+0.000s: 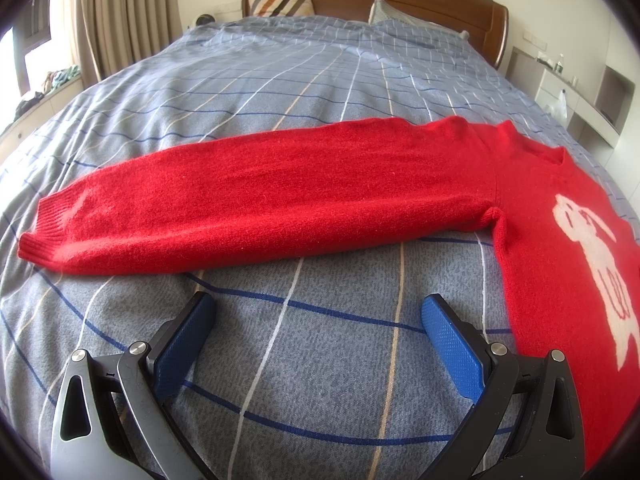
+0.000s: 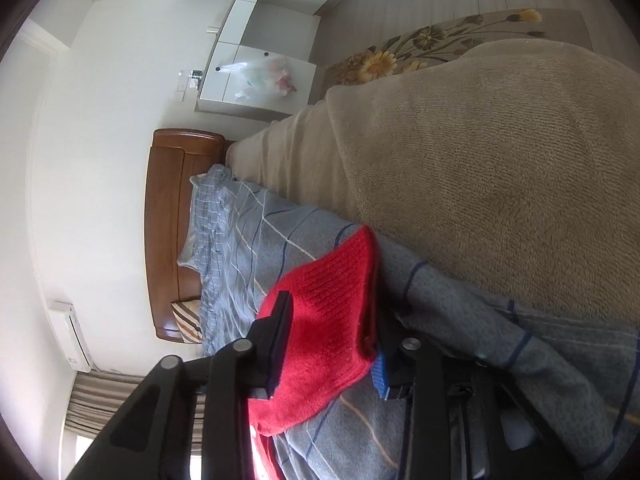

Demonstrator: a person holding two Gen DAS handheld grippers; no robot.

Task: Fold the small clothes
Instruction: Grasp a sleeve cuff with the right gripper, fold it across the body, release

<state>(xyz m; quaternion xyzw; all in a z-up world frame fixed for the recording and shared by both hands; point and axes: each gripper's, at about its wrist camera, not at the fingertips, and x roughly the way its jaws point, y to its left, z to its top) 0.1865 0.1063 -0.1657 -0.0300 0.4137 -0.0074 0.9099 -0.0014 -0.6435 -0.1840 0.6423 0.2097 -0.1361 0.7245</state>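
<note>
The red sweater [image 1: 540,208] lies flat on the blue-grey checked bedspread [image 1: 280,92], its body running off the left wrist view's right side so the white animal motif [image 1: 592,264] shows only in part, while one sleeve [image 1: 248,204] stretches toward the bed's left edge. The left gripper [image 1: 318,320] hangs released over bare bedspread just short of that sleeve, blue pads [image 1: 452,344] wide apart and touching nothing. In the sideways right wrist view the right gripper [image 2: 332,344] is clenched on a ribbed red cuff [image 2: 336,300], which hides most of its far pad, and a beige blanket [image 2: 500,160] beside the bedspread blocks the room beyond; the wooden headboard [image 2: 172,236] and a striped pillow [image 1: 280,0] sit at the bed's far end.
</note>
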